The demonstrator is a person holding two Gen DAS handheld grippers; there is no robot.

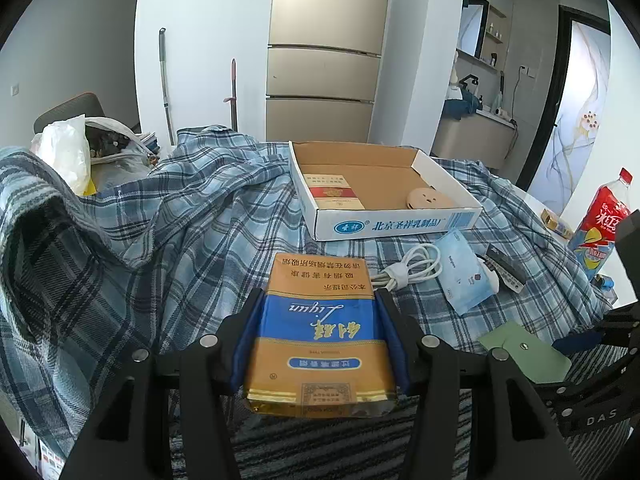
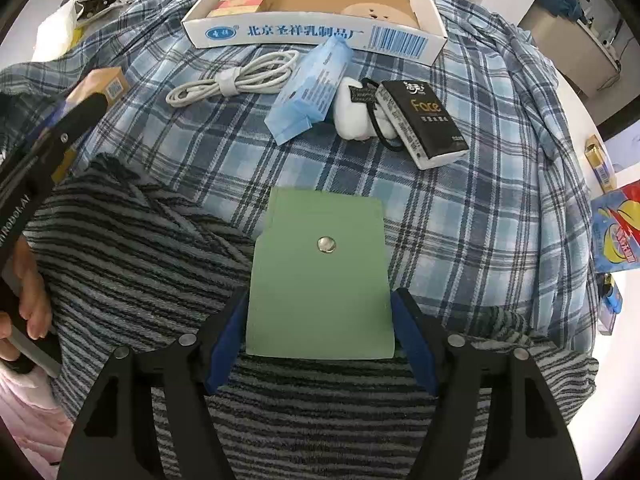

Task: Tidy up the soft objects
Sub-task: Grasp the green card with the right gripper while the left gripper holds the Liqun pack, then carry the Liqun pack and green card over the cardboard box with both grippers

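My left gripper (image 1: 318,296) is shut on a blue and gold cigarette pack (image 1: 320,332) and holds it above the plaid cloth (image 1: 180,232). My right gripper (image 2: 320,300) has its blue pads on both side edges of a green snap pouch (image 2: 320,276) that lies over a striped towel (image 2: 132,264). The pouch also shows in the left wrist view (image 1: 524,354). An open cardboard box (image 2: 312,32) at the far side holds a red and gold pack (image 1: 334,192) and a round tan item (image 1: 428,199). A blue tissue pack (image 2: 312,88) lies in front of the box.
A coiled white cable (image 2: 236,80), a white soft item with a black hair tie (image 2: 356,116) and a black "Face" pack (image 2: 424,124) lie on the cloth. A red drink bottle (image 1: 604,224) stands at the right edge. Plastic bags (image 1: 76,152) sit at the far left.
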